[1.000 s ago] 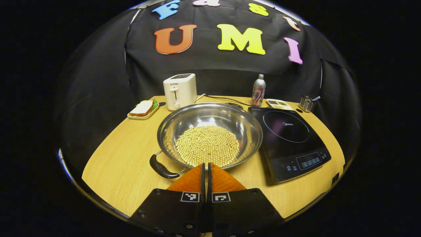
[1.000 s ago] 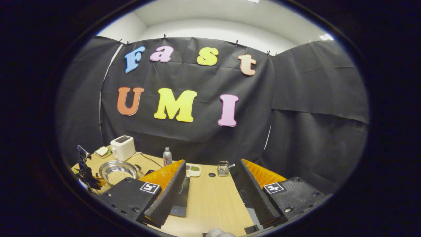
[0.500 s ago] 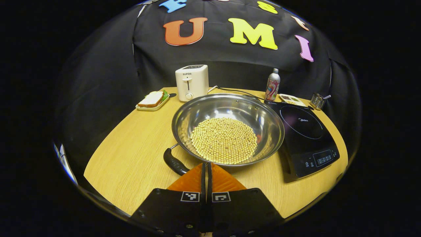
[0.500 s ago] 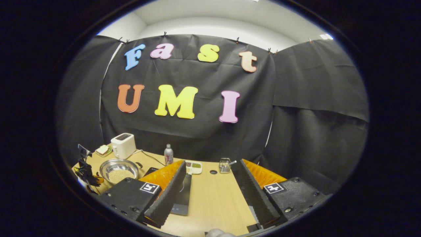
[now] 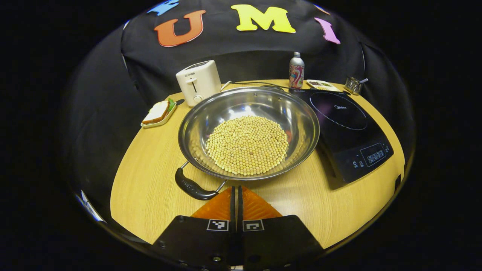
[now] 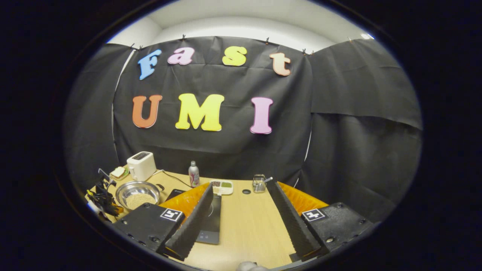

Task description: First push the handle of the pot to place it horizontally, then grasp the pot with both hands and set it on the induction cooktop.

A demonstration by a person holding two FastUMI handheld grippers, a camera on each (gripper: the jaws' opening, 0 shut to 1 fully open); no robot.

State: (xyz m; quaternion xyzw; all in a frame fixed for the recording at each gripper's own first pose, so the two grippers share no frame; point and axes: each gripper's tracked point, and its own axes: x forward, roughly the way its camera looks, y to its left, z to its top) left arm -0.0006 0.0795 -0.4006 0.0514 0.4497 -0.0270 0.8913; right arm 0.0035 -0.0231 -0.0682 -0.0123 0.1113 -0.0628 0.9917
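Now left gripper jaws closed beside pot handle; right gripper jaws open.

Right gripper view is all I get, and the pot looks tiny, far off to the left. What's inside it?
Observer: The pot holds a heap of pale round beans.
Operator: Which way does its handle point?
Observer: The black handle sticks out at the pot's near left side, just left of the tips of the left tool.
Operator: Is that tool holding the handle?
Observer: No. Its two fingers are shut together on nothing, right in front of the pot's near rim.
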